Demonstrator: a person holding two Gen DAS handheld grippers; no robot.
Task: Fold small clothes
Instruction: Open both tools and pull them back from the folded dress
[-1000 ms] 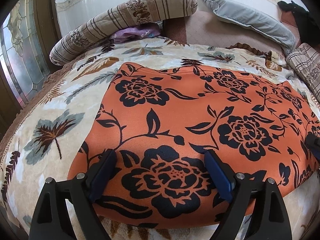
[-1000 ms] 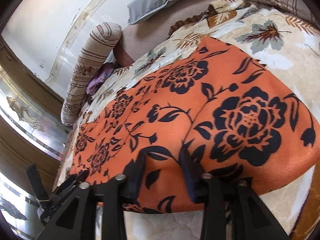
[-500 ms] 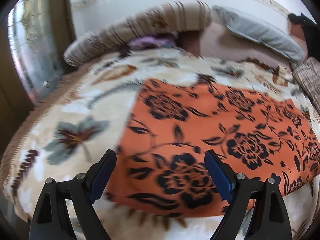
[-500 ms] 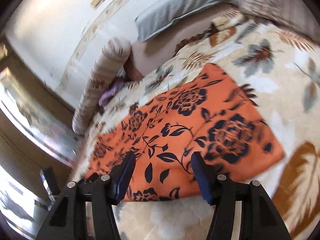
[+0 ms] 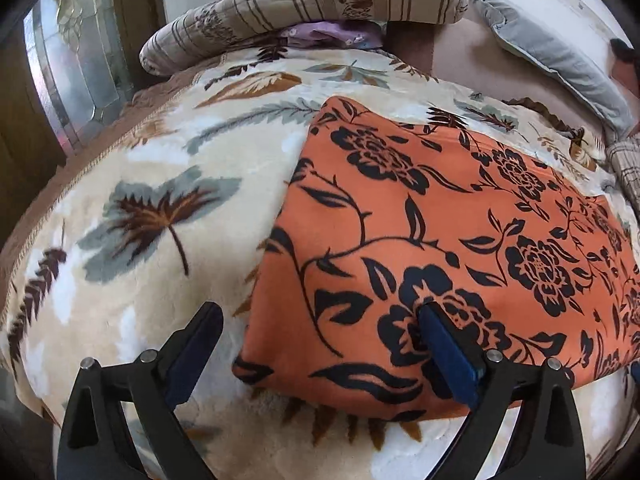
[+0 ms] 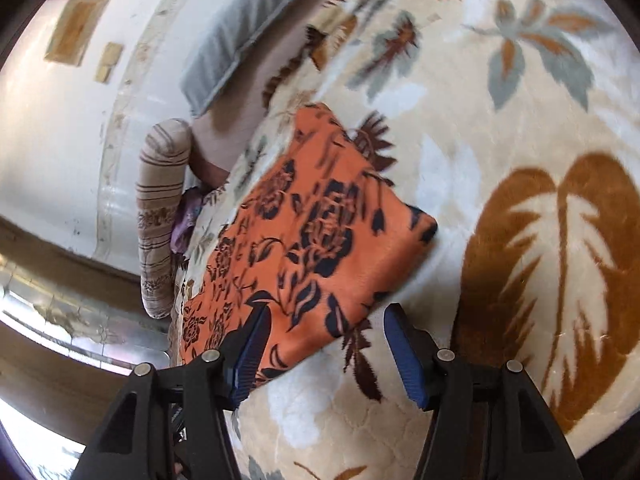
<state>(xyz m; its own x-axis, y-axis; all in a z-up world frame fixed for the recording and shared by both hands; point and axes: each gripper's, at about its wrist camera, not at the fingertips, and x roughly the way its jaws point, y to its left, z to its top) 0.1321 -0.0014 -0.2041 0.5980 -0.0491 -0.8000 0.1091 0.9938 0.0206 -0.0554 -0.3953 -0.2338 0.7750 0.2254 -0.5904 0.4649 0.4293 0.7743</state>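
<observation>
Left wrist view: orange flowered cloth point(image 5: 432, 240) lies flat on the leaf-patterned blanket point(image 5: 160, 208) of the bed; left gripper point(image 5: 320, 340) jaws opening wide over its near corner, gripping nothing; right gripper point(image 6: 324, 344) jaws part open, empty, above the cloth's other corner

purple cloth point(image 5: 328, 34) half under striped bolster point(image 5: 304, 4) (kind unclear), right view blurred

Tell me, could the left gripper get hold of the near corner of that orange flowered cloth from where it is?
Probably yes. The left gripper is opening, and the near corner of the orange flowered cloth lies between its fingers, flat on the leaf-print blanket, with nothing over it.
</observation>
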